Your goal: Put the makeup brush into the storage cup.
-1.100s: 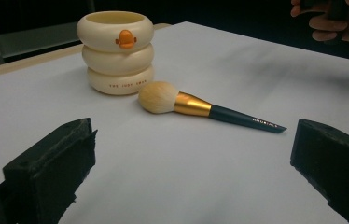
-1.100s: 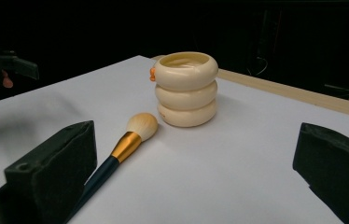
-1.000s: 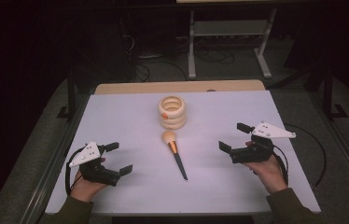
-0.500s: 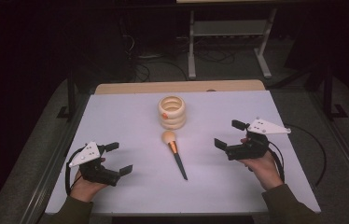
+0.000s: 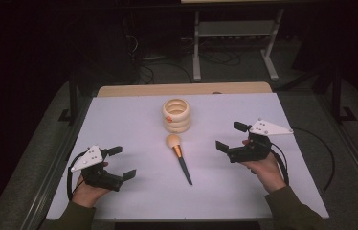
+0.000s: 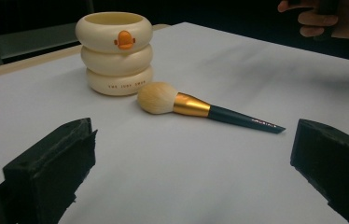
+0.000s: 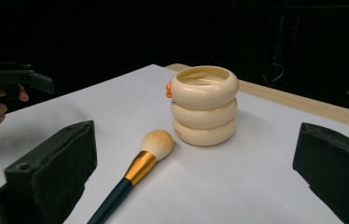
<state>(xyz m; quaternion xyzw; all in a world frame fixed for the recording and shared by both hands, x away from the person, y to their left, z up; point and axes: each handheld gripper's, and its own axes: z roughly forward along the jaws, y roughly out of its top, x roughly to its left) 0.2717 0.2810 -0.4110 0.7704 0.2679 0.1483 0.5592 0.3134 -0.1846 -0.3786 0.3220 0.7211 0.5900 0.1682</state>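
The right gripper (image 5: 233,136) is sitting closer to the centre of the high view than it was a second ago, having drifted left toward the makeup brush (image 5: 179,156); the left gripper (image 5: 122,163) is staying where it was in the lower left. Brush and cream ringed holder (image 5: 176,115) are lying unmoved. Both grippers are holding their jaws wide apart with nothing between them, as each gripper view is showing.

The brush is lying flat in the middle of the frame, bristle head toward the top and just below the holder, dark handle pointing down and slightly right. The holder is standing upright above it, near the far edge of the white table (image 5: 119,120).

Bare tabletop is stretching between each gripper and the brush, and more is lying open along the lower edge of the frame. The right gripper is sitting well inside the table's right edge; the left one is sitting near the left edge.
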